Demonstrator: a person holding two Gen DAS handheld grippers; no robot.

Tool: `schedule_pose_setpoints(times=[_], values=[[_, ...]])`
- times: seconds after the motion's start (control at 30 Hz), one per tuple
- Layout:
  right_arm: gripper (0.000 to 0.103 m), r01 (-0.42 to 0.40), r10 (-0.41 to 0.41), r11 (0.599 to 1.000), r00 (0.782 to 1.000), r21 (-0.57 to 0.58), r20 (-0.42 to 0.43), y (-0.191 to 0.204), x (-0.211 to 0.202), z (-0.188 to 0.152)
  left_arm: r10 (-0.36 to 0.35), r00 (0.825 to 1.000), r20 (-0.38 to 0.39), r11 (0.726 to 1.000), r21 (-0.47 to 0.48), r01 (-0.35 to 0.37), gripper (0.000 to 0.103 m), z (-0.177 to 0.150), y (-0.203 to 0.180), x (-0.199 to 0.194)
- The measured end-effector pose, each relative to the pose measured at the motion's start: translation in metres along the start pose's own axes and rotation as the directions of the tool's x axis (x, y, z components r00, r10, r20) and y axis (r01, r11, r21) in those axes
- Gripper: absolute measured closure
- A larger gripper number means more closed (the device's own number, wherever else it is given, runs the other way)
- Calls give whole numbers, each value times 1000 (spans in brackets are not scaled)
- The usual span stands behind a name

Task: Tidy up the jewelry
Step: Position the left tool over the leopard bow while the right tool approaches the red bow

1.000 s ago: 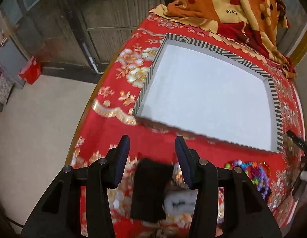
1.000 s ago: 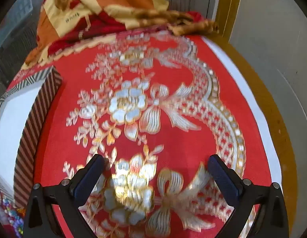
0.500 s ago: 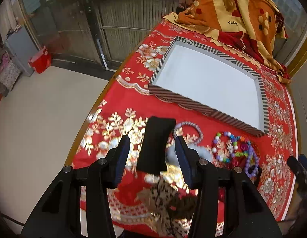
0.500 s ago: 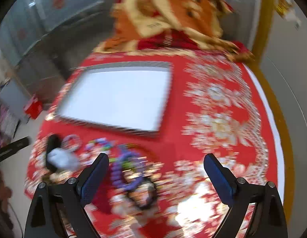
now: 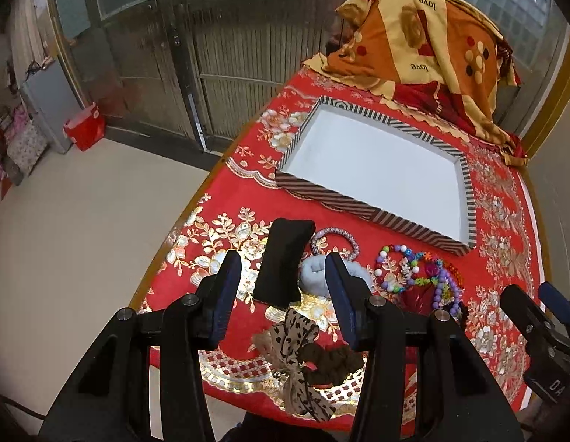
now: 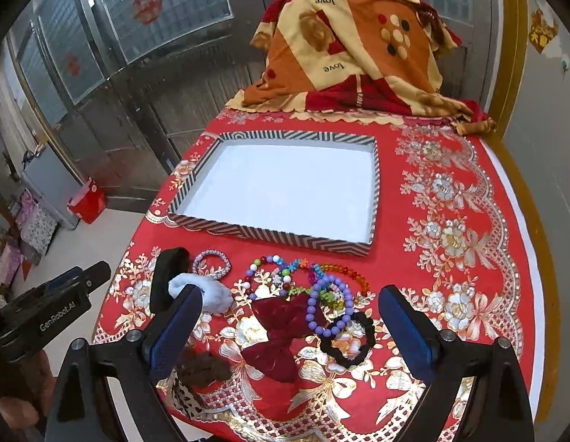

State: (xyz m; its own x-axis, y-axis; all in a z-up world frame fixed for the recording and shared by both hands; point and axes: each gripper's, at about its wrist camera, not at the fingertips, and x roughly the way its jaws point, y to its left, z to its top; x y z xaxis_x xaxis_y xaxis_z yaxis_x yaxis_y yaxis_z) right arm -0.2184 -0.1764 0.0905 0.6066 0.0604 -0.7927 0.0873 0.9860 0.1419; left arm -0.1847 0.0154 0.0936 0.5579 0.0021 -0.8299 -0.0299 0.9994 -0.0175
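Desk (image 6: 447, 169) is wearing a red cloth embroidered with gold and silver flowers and scalloped netting. A shallow rectangular tray (image 6: 270, 235), walls in black-and-white chevron stripes, smooth white floor, is sitting mid-desk with nothing lying in it. Behind it a rumpled orange, cream and red blanket (image 6: 351, 59) is lying heaped at the far end.

The jewelry is lying loose on the cloth between the tray and the near edge, none of it touching the tray. From the left of the right wrist view: a black velvety oblong pad (image 5: 283, 259), a fluffy pale blue scrunchie (image 6: 207, 293) just beside it, a lilac beaded bracelet (image 6: 212, 263), a tangle of multicoloured glossy bead bracelets (image 6: 285, 276), a string of round purple beads (image 6: 327, 309), a dark red velvet bow (image 6: 277, 335), a black ruffled scrunchie (image 6: 349, 342). Nearer the edge are lying a brown scrunchie (image 5: 329, 362) and a leopard-print ribbon bow (image 5: 296, 353).

Left gripper (image 5: 283, 300) is hanging above the near edge, angled steeply downward, fingers standing partly apart and holding nothing; the black pad is showing on the cloth in the gap between them. Right gripper (image 6: 288, 326) is likewise pointing steeply down over the beads and red bow, fingers spread wide and gripping nothing.
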Motion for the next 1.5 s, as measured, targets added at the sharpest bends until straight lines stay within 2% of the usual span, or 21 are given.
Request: schedule_pose_setpoints(times=[1.5], values=[[8, -2, 1, 1000, 999, -20, -42, 18, 15, -4, 8, 1000, -12, 1000, 20, -8, 56, -5, -1, 7]])
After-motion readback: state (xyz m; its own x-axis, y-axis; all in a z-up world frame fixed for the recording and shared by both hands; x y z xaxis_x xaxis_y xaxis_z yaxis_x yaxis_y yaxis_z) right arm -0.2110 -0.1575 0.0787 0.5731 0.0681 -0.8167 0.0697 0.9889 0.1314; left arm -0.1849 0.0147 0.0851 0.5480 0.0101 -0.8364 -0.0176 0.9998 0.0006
